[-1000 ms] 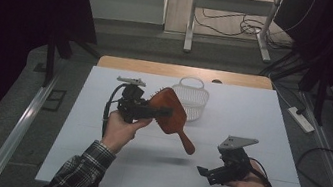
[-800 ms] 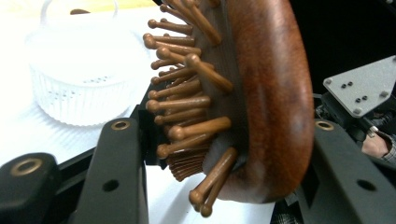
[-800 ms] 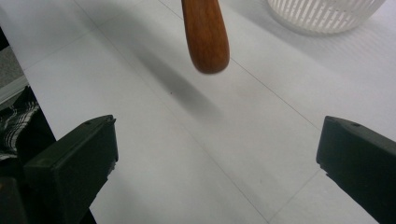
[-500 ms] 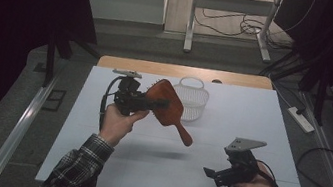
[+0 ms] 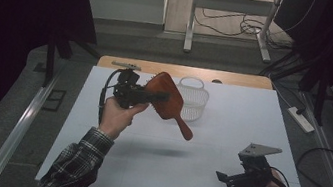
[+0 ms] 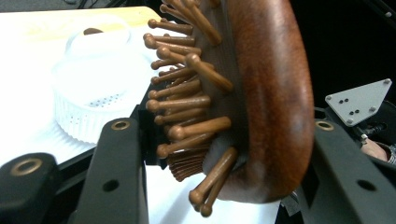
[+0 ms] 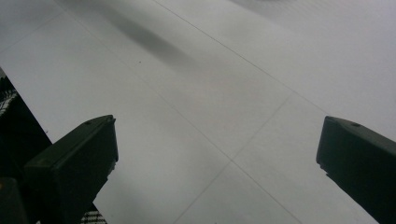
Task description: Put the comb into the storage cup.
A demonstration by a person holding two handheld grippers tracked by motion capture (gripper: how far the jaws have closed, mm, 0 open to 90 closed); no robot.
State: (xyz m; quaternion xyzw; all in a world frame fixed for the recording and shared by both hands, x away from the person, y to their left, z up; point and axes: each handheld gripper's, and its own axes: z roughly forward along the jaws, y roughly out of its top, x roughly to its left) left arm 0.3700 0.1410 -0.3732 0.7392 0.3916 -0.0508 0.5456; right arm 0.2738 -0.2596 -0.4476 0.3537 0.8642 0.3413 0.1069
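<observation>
Over the left half of the white table [image 5: 222, 173], the left gripper [image 5: 154, 95] has its two black jaws pinched on the head of a reddish-brown wooden paddle hairbrush with round-tipped wooden bristles [image 5: 168, 104], held in the air with its handle slanting down to the right. Just behind it sits a round white ribbed plastic basket [image 5: 192, 102]. Near the table's front right corner, the right gripper [image 5: 223, 177] hangs low, its jaws spread wide with nothing between them.

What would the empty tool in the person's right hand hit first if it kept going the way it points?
Probably the bare white table: the right tool stands open and points down at it, with nothing between.
</observation>
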